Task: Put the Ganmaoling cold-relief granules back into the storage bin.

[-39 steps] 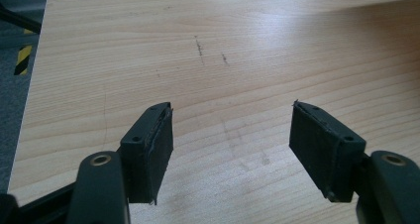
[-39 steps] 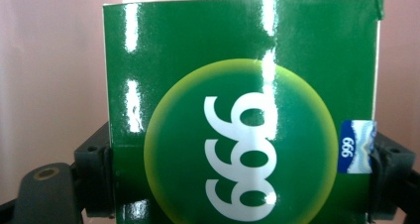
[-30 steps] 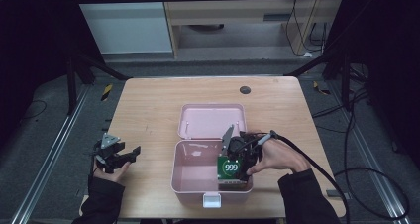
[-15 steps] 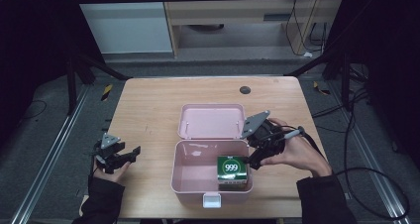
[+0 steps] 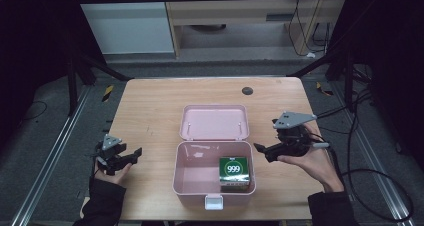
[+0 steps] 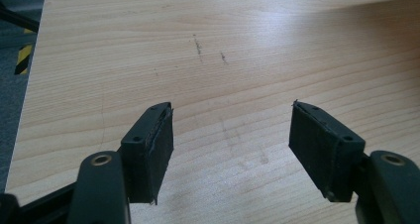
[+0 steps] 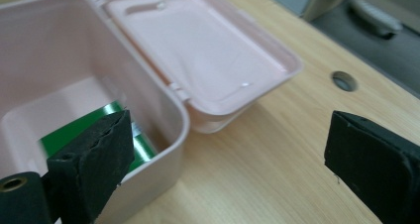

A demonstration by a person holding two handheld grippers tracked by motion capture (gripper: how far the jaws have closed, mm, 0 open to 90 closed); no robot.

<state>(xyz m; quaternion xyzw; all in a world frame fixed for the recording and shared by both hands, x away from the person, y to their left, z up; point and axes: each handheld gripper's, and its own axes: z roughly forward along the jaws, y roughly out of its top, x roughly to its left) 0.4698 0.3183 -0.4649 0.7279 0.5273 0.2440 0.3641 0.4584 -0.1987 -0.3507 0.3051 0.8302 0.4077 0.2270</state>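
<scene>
At the centre of the pale wooden table (image 5: 150, 116) sits my open pink plastic box (image 5: 190, 178), its hinged lid (image 5: 214, 122) laid flat toward twelve o'clock. The green carton with the white "999" disc (image 5: 233, 172) stands inside, in the corner toward four o'clock. My right claw (image 5: 262, 151) has just been opening, with nothing between its jaws, and hovers off the box's three o'clock wall. My left claw (image 5: 134, 155) rests at nine o'clock, jaws spread wide and empty.

I judge the carton is placed and closing the lid comes next. To do that well, I should swing the right claw round to the lid's far edge at twelve o'clock, catch it from beneath, and fold it toward me slowly, while the left claw steadies the box's near wall so it doesn't skid.

My right claw view shows the lid's moulded inner recess (image 7: 198, 50) and the hinge, which the high view flattens. My left claw view gives bare wood grain and faint scuff marks (image 6: 198, 45).
</scene>
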